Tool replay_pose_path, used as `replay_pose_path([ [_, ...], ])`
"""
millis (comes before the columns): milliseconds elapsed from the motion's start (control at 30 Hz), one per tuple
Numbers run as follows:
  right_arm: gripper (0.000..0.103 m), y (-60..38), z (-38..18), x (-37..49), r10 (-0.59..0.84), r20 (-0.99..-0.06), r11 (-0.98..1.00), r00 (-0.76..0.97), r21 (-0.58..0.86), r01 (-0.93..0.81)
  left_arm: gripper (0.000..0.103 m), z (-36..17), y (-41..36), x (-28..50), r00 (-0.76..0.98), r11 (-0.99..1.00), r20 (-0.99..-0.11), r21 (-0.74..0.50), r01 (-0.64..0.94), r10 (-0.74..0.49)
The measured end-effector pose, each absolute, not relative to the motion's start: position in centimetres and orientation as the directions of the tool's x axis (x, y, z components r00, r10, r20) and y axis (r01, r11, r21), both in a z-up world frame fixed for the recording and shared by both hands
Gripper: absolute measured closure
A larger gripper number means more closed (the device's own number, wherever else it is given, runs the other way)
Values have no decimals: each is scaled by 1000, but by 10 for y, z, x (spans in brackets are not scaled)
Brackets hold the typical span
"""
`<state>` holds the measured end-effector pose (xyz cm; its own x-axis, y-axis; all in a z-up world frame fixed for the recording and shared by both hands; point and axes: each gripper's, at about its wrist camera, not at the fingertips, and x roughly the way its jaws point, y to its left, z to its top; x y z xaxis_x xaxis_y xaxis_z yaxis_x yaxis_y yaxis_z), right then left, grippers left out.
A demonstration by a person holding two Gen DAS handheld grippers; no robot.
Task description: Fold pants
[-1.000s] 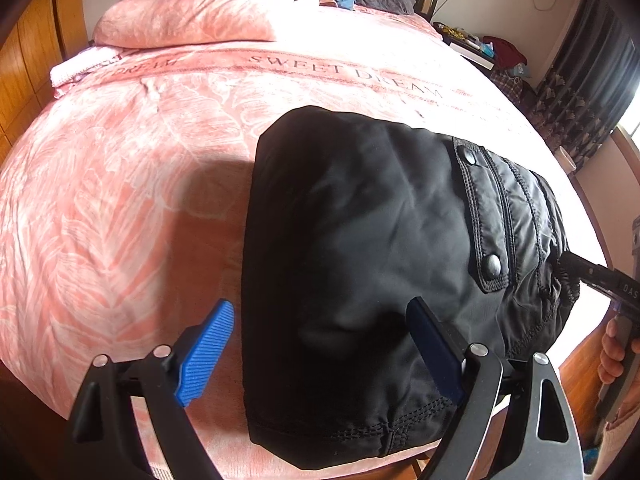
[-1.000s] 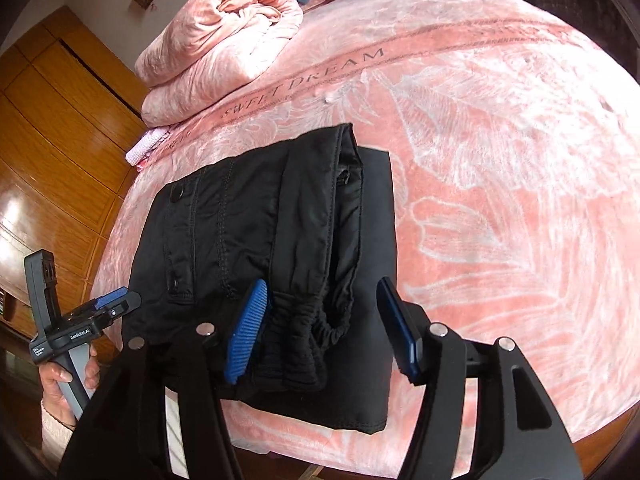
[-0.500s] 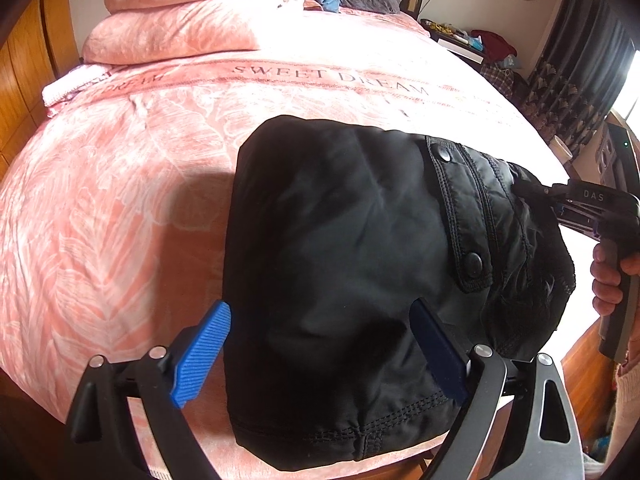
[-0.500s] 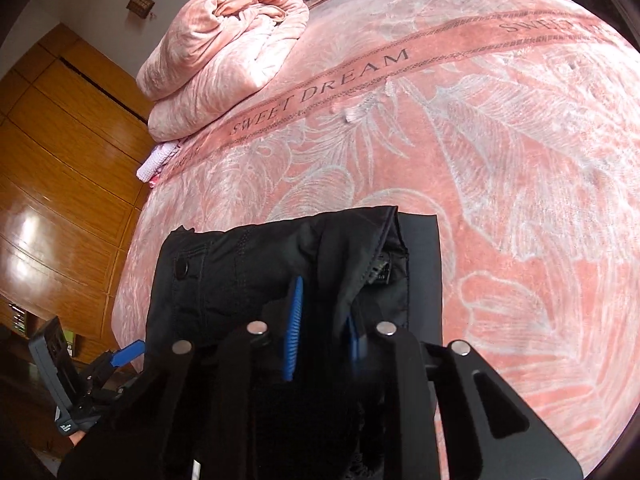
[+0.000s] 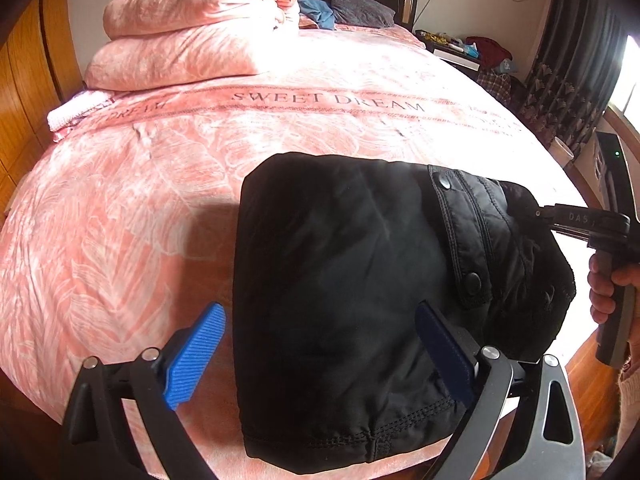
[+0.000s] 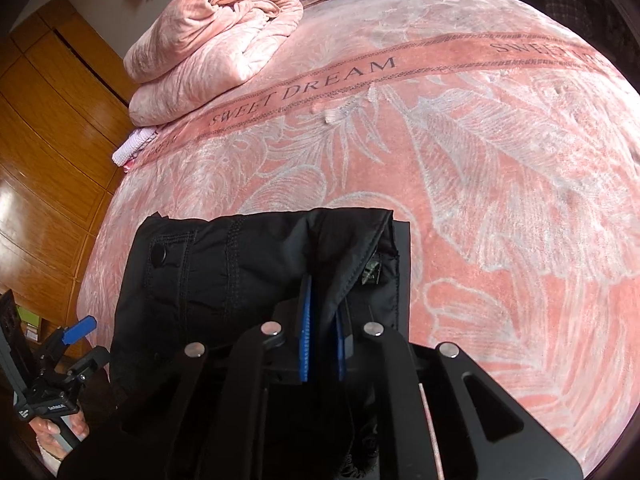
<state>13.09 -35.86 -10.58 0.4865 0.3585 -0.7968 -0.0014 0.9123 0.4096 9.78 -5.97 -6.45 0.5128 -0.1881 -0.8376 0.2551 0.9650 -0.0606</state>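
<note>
Black pants [image 5: 340, 280], folded into a thick bundle, lie at the near edge of the pink bed [image 5: 120, 220]. My left gripper [image 5: 318, 320] hovers over the hem end. Its jaws are opening wide and straddle the cloth, and the blue pads [image 5: 196, 356] do not press on it. In the right wrist view my right gripper [image 6: 322, 300] pinches a fold at the waist end of the pants [image 6: 240, 264]. Its jaws are easing open, with fabric still pressed between the pads. A hand holds that right gripper [image 5: 576, 220] at the bundle's right side.
A folded pink quilt [image 5: 192, 40] lies at the head of the bed, with pillows behind it. A nightstand [image 5: 456, 54] and dark curtains [image 5: 568, 80] stand to the right. A wooden wardrobe [image 6: 40, 160] lines the left side.
My right gripper moved in over the waist end and closed from wide open onto the fold. My left gripper's jaws spread slightly wider over the hem.
</note>
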Motion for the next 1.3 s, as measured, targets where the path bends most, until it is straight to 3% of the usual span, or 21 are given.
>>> replay_pose_path([
  [33,80,-358,-104,128,344,-799,918,493,396,1,6,-63,-61,96,515,965,-837,-54,256,-183],
  [67,69,-358,-102,125,345,-799,920,494,393,-6,6,-63,-62,96,517,965,-837,-48,257,-180],
  [167,65,-360,-96,110,347,-792,922,503,387,-27,6,-60,-64,94,524,963,-833,-38,267,-178],
  [267,55,-360,-93,91,352,-796,923,493,383,-40,6,-58,-66,94,526,963,-832,-35,269,-177],
  [633,54,-359,-98,42,373,-805,916,461,399,-46,4,-76,-64,96,469,966,-863,-77,246,-188],
  [733,84,-361,-94,41,356,-805,925,475,377,-53,4,-84,-56,95,445,971,-875,-101,217,-190],
  [833,90,-368,-91,40,392,-796,908,462,417,-51,4,-87,-49,93,437,975,-880,-112,192,-187],
  [1033,88,-364,-113,44,344,-839,930,422,365,-32,4,-96,-38,95,408,977,-892,-142,157,-195],
  [1167,72,-364,-100,38,323,-834,940,446,339,-47,4,-95,-28,97,386,970,-893,-183,158,-231],
  [1300,64,-377,-95,31,374,-807,914,457,405,-34,4,-91,-6,102,365,950,-878,-274,152,-311],
])
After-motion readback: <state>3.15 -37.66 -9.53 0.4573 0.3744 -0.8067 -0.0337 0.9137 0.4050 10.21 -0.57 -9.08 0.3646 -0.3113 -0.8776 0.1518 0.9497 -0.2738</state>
